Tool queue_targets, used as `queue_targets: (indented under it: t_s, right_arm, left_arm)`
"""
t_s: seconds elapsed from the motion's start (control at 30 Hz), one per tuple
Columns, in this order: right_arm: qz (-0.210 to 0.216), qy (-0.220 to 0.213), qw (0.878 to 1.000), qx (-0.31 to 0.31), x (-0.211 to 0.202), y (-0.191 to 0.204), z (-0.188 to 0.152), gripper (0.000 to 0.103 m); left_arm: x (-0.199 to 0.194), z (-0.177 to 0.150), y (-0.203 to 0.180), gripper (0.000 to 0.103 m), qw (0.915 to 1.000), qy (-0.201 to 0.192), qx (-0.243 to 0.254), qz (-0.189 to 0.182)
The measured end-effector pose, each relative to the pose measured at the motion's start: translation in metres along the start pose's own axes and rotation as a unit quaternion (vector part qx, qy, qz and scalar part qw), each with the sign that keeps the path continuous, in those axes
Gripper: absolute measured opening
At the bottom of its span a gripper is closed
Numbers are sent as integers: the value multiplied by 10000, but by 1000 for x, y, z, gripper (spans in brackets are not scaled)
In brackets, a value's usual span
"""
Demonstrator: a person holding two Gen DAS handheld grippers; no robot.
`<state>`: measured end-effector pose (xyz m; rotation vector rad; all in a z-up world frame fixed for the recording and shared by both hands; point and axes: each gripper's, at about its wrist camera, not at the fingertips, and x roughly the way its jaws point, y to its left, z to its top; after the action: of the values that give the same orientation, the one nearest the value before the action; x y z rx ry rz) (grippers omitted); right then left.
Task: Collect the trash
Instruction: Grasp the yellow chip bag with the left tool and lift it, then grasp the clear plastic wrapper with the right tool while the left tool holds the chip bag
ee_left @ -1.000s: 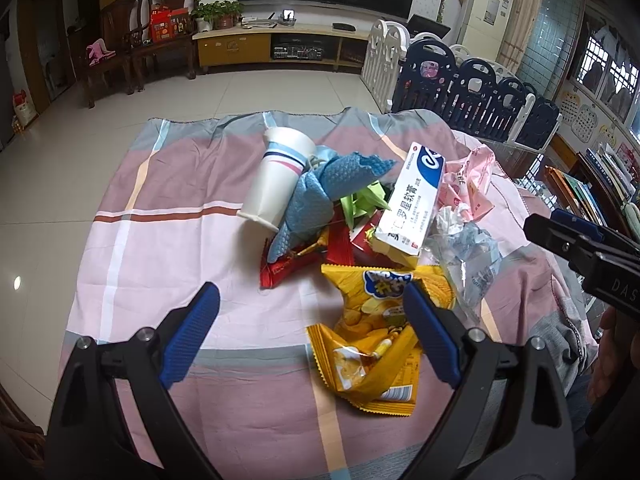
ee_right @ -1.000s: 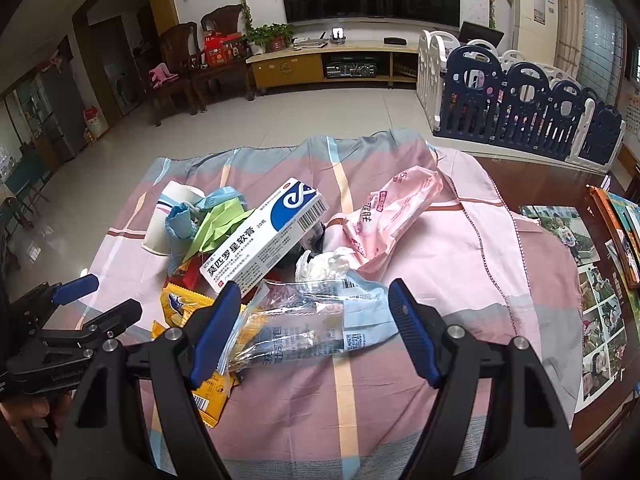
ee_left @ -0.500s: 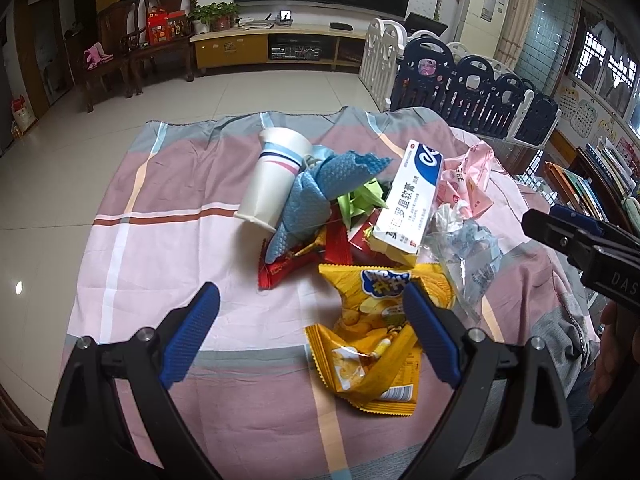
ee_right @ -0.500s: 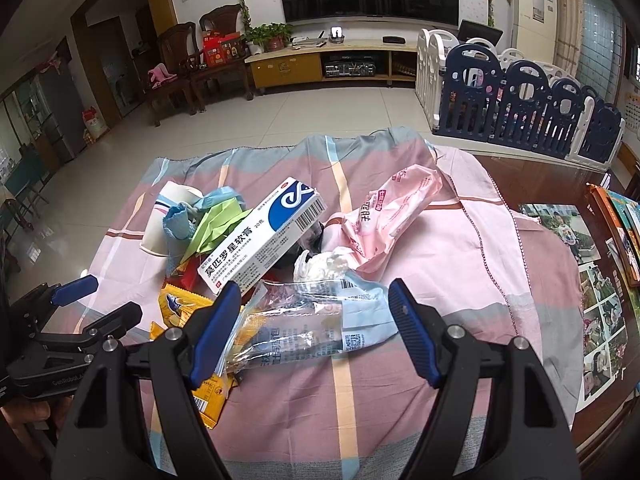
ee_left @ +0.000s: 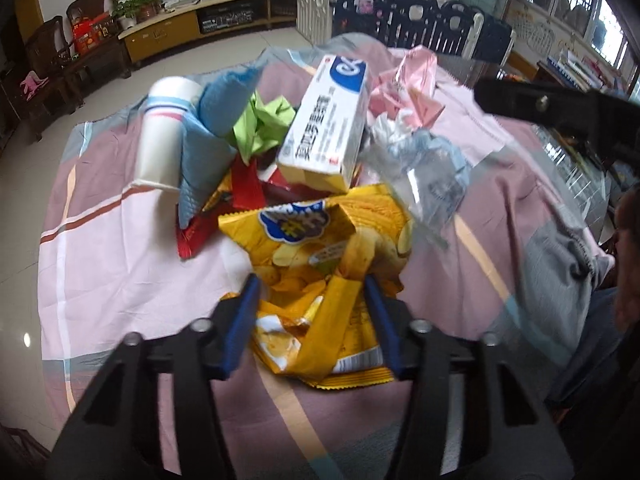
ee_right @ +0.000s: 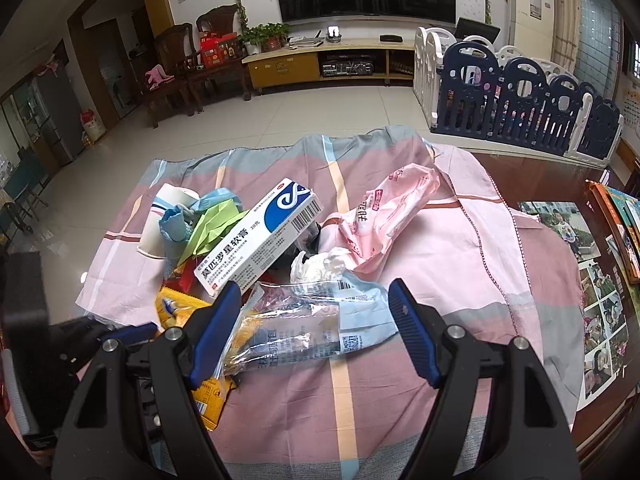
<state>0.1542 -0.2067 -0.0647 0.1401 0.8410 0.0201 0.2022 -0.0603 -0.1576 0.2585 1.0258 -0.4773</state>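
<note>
Checked cloth point(ee_left: 120, 264) holds piled trash; left jaws closing around yellow chip bag point(ee_left: 320, 272), right jaws wide over clear wrapper point(ee_right: 304, 320).

You are working over a table point(ee_right: 576, 184) of dark polished wood, draped with a checked cloth point(ee_right: 448, 248) in pink, mauve and grey. On that cloth, left of centre, lies a heap: a white paper cup point(ee_left: 164, 140) on its side at the far left, a yellow crisp packet point(ee_left: 320, 248) nearest you, a clear plastic wrapper point(ee_right: 304, 320) and a pink plastic bag point(ee_right: 392, 208) to the right. Printed photographs point(ee_right: 600, 296) lie on the bare wood at the right edge.
</note>
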Motion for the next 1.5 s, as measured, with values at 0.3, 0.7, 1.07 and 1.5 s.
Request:
queue_targets:
  t_s: [0.3,0.7,1.07,1.5]
  right_arm:
    - [-37,40,9998,202,3,-9,0,75]
    - [598,1195,9830,1257,53,-23,-18,75]
    - [1024,1545,9687,1651,78,-22,-28,27]
    - [972,918,9726,1905,55,-41,-16,4]
  left_arm:
    - [-79,10,50,10,9865,-1468,-616,-395]
    - [-137,-1,88,10,9452,-2940,-1273,-620]
    - [-140,-7,89,11,9425,-3028,-1282,-594]
    - [-136,-6,88,13,9454,-2930,-1333,-511]
